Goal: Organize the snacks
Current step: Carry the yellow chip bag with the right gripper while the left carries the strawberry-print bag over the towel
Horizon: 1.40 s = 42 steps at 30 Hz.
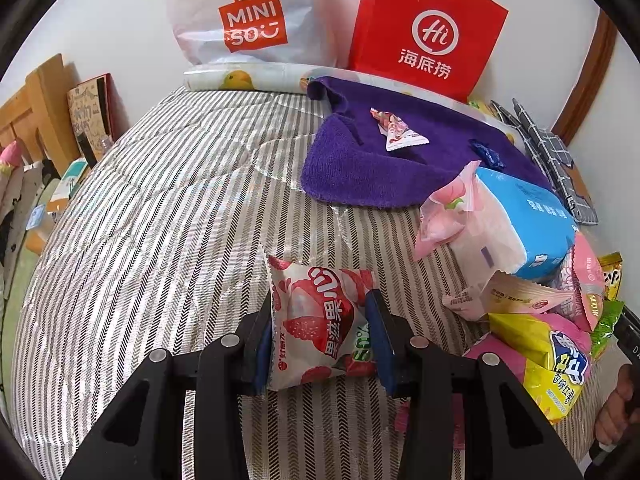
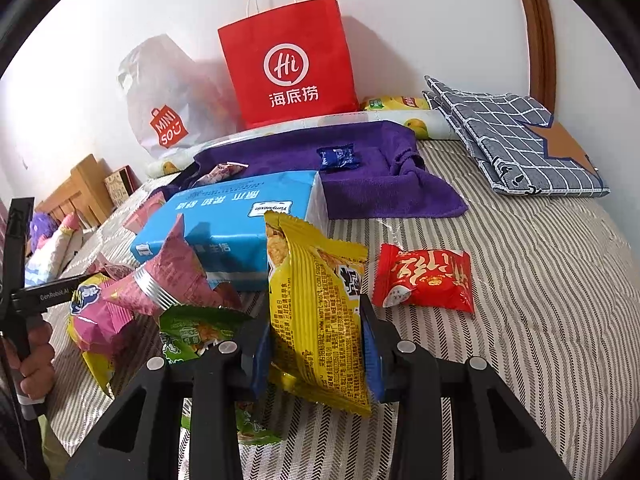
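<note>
The left gripper [image 1: 320, 340] fingers pinch a white-and-red lychee snack packet [image 1: 316, 320] over the striped bed [image 1: 160, 220]. The right gripper [image 2: 316, 352] fingers clamp a yellow snack packet [image 2: 316, 320], just left of a red packet [image 2: 424, 282]. Behind the purple towel [image 2: 380, 184] stand a red "Hi" bag [image 2: 288, 68] and a "MINISO" bag [image 2: 168, 100].

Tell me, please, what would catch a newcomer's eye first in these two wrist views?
Probably the bright red Haidilao paper bag standing against the wall at the far edge of the striped bed, with the white Miniso bag to its left. Next, each gripper holds a snack: the left gripper clamps a red-and-white lychee packet, the right gripper a yellow packet. A purple towel with small sweets on it lies before the bags.
</note>
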Motion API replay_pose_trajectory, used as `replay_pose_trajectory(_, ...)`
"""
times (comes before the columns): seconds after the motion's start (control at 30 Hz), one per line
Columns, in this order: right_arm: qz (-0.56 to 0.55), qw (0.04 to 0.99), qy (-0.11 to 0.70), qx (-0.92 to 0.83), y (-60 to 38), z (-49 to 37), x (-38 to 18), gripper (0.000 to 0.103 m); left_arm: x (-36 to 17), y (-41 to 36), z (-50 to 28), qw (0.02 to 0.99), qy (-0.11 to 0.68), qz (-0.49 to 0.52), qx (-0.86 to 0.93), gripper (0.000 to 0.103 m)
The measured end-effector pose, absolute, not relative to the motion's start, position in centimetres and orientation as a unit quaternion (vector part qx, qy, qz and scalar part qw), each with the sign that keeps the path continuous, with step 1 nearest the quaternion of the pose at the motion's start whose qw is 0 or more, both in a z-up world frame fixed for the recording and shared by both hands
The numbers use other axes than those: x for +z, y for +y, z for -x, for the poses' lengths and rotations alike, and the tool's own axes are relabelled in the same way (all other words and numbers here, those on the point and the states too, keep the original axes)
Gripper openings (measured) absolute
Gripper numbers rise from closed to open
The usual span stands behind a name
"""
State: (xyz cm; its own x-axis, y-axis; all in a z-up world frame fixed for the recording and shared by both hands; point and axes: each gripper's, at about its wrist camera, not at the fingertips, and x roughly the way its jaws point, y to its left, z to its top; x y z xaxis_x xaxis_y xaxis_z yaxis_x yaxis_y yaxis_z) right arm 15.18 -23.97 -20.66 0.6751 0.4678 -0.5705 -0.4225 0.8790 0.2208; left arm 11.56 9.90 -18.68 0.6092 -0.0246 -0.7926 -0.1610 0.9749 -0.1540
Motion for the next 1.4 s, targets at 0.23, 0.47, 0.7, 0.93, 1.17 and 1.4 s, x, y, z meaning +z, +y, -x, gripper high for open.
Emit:
replay_pose_trajectory(0.23, -0.042, 0.915, 0.318, 0.245, -24.1, -15.0, -20.6, 0.036, -18.7, 10.0, -11.6, 0.891, 0.440, 0.107, 0.037, 0.041)
replay_pose_trajectory(0.47, -0.047, 0.911, 0.319, 0.255, -24.2, -15.2, -20.6, 0.036, -18.5, 10.0, -11.5, 0.892, 0.438, 0.108, 0.032, 0.041)
replay_pose_trajectory(0.7, -0.061, 0.915, 0.316, 0.243, -24.7, -15.2, -20.2, 0.035, -18.1, 10.7, -10.9, 0.891, 0.439, 0.113, 0.026, 0.041)
replay_pose_trajectory(0.93, -0.061, 0.924, 0.295, 0.235, -24.9, -13.5, -18.3, 0.035, -16.6, 11.7, -9.2, 0.892, 0.435, 0.122, 0.013, 0.041)
replay_pose_trajectory(1.17, -0.041, 0.934, 0.266, 0.235, -24.3, -12.8, -15.0, 0.035, -14.0, 11.3, -9.1, 0.897, 0.423, 0.133, -0.012, 0.041)
replay_pose_trajectory(1.4, -0.026, 0.940, 0.233, 0.248, -22.6, -14.6, -11.6, 0.035, -11.2, 10.3, -11.3, 0.903, 0.402, 0.142, -0.042, 0.041)
